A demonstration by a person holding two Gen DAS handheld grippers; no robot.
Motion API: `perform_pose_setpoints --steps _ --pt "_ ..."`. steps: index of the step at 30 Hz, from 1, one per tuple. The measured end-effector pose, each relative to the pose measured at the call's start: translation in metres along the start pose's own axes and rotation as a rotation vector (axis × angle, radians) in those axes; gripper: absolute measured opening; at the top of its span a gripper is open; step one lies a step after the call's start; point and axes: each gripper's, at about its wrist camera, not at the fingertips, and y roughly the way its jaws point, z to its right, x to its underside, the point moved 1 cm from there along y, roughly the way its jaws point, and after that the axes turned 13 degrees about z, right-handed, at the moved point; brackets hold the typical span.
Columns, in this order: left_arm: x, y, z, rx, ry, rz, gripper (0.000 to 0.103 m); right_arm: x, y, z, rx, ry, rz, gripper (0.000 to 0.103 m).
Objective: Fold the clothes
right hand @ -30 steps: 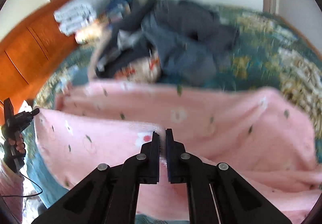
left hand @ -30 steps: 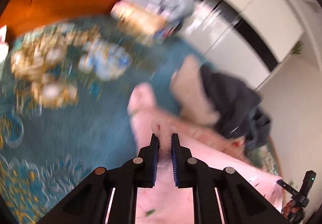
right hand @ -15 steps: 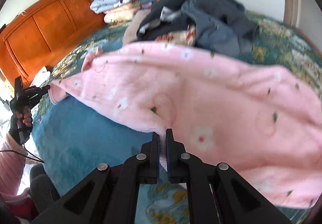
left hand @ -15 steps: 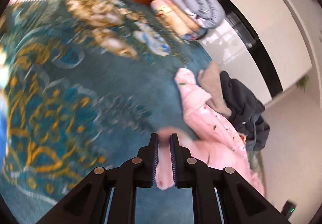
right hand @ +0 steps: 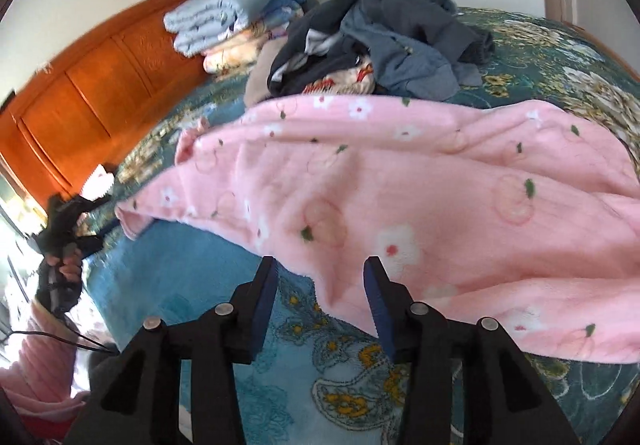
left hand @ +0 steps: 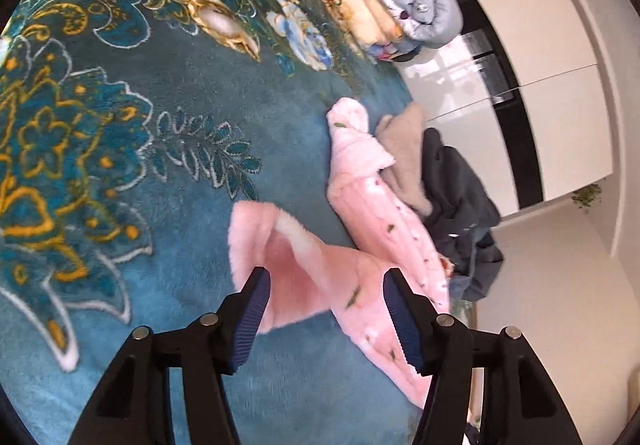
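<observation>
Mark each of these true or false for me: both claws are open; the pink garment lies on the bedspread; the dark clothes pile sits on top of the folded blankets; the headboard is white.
1. Both claws are open: true. The left claw and right claw have just been opening, their pads off the pink garment.
2. The pink garment lies on the bedspread: true.
3. The dark clothes pile sits on the folded blankets: false, it lies beside them.
4. The headboard is white: false, orange-brown wood.
</observation>
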Motion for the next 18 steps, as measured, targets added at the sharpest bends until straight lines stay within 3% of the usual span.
perform_pose_setpoints --steps 4,7,9,12,14,18 --pt "-0.004 0.014 -0.005 -0.033 -0.049 0.004 0.062 0.001 -0.048 0.042 0.064 0.127 0.094 0.05" --pt "-0.006 0.021 -0.008 -0.093 -0.082 0.006 0.057 0.012 -0.098 0.096 0.187 0.285 0.19 0.055" --pt "-0.008 0.024 -0.013 -0.153 -0.108 0.008 0.025 0.026 -0.127 0.136 0.301 0.42 0.244 0.056" --pt "-0.01 0.027 -0.014 -0.211 -0.094 0.013 0.007 0.052 -0.158 0.194 0.467 0.666 0.295 0.059" --pt "-0.017 0.027 0.0 -0.217 -0.035 0.018 0.004 0.064 -0.164 0.217 0.451 0.811 0.332 0.059" --pt "-0.054 -0.021 0.063 -0.022 0.131 0.209 0.004 0.054 -0.16 0.229 0.4 0.899 0.377 0.059"
